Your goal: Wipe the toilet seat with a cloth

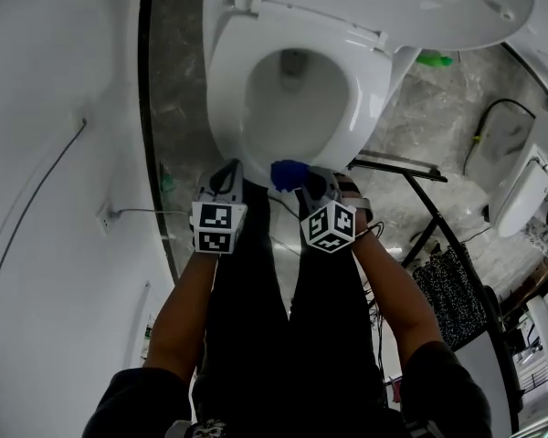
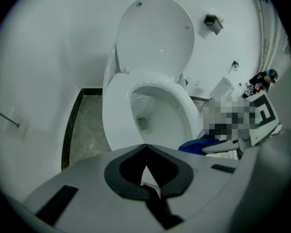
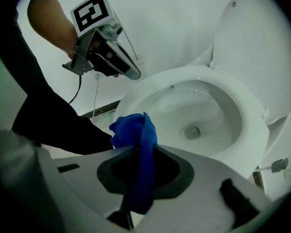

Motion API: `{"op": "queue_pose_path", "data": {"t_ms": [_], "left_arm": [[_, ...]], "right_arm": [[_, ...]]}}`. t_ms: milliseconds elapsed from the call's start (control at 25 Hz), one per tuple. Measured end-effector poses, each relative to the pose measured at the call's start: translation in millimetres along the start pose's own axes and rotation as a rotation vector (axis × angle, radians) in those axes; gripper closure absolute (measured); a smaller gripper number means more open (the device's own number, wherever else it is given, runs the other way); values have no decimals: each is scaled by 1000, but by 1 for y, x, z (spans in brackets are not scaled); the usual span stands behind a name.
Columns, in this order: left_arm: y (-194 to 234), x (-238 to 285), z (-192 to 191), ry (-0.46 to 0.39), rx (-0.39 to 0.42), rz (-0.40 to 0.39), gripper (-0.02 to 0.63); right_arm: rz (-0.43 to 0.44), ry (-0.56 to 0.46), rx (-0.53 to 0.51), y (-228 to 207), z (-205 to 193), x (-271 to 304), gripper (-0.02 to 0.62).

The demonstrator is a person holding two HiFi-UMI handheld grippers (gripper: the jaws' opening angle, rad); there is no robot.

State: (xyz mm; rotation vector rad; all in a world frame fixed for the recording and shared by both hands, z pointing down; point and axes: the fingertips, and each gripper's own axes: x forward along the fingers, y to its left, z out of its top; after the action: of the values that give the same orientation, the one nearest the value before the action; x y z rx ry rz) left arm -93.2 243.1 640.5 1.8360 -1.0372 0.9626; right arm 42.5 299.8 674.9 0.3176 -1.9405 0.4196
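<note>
The white toilet seat (image 1: 221, 89) is down, its lid (image 1: 411, 3) raised behind it. A blue cloth (image 1: 288, 173) sits at the seat's front edge, pinched in my right gripper (image 1: 303, 182), which is shut on it; the cloth (image 3: 138, 140) bunches up past the jaws in the right gripper view, just before the seat's near rim (image 3: 150, 84). My left gripper (image 1: 226, 179) is shut and empty, hovering beside the seat's front left edge. In the left gripper view the jaws meet at one point in front of the seat (image 2: 114, 115), with the cloth (image 2: 199, 144) at the right.
A white wall (image 1: 55, 153) runs along the left, with a cable and socket (image 1: 103, 217). Grey marble floor (image 1: 178, 80) lies between wall and toilet. A black metal rack (image 1: 420, 176) and a second white seat (image 1: 521, 190) stand to the right. The person's dark-trousered legs fill the foreground.
</note>
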Motion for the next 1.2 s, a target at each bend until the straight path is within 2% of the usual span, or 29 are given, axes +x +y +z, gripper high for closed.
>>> {"op": "queue_pose_path", "data": {"t_ms": [360, 520, 840, 1200], "left_arm": [[22, -11, -14, -16, -51, 40, 597], [35, -18, -24, -15, -82, 62, 597], [60, -31, -34, -40, -149, 105, 597], [76, -37, -36, -57, -176, 124, 597]], "right_arm": [[67, -67, -92, 34, 48, 24, 532], [46, -96, -66, 35, 77, 35, 532], [0, -144, -64, 16, 132, 52, 531], [-68, -202, -161, -25, 186, 65, 531]]}}
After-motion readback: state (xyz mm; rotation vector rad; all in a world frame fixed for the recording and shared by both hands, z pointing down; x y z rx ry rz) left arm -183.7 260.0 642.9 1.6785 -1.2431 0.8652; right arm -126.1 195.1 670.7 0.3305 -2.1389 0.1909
